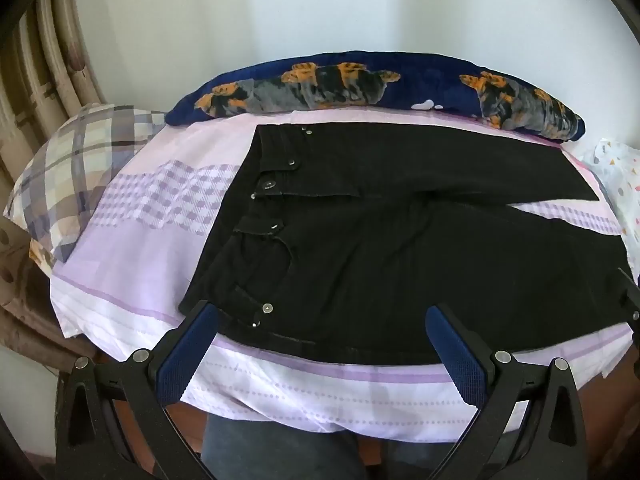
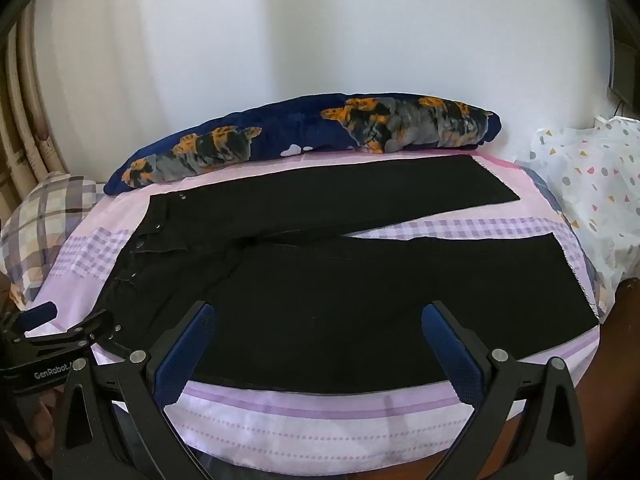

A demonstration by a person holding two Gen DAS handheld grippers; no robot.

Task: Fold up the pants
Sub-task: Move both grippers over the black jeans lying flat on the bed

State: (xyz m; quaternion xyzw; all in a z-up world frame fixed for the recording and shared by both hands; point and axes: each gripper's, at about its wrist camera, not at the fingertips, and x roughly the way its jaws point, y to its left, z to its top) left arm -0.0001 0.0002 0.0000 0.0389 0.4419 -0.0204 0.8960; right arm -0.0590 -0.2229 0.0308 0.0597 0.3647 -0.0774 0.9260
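Observation:
Black pants lie flat on a lilac-and-white bed sheet, waistband to the left with its metal buttons showing, both legs stretching right and splayed in a V. My left gripper hangs open over the near hip corner, blue pads wide apart, nothing between them. In the right wrist view the same pants fill the middle, and my right gripper stands open above the near leg, holding nothing. The left gripper shows at the lower left there, beside the waistband's near corner.
A dark blue blanket roll with orange and grey animal prints lies along the wall behind the pants. A plaid pillow sits at the left, a white dotted cloth at the right. The bed's near edge drops off just below the grippers.

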